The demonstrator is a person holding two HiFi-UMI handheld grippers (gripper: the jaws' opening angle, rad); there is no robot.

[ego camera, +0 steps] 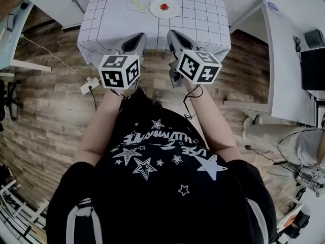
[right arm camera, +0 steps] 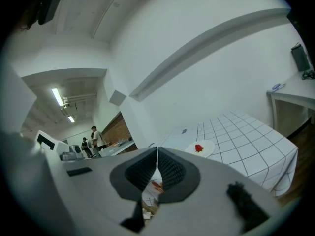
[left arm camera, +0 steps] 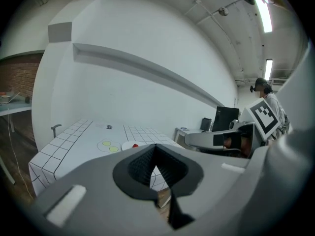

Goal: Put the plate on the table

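A white plate (ego camera: 164,7) carrying a small red item rests on the table with the white grid cloth (ego camera: 198,19); it shows too in the left gripper view as the plate (left arm camera: 129,145) and in the right gripper view as the plate (right arm camera: 199,148). Beside it lies a white piece with two yellow-green spots (ego camera: 137,4). Both grippers hang over the wooden floor just short of the table's near edge. My left gripper (ego camera: 137,38) is shut, its pads meeting with nothing between them. My right gripper (ego camera: 174,36) is likewise shut and empty. The two stand side by side, pointing at the table.
A white power strip (ego camera: 89,85) and cable lie on the floor to the left. A white desk (ego camera: 289,60) with a black monitor (ego camera: 312,67) stands at the right. Two people (right arm camera: 93,137) stand far off by a brick wall.
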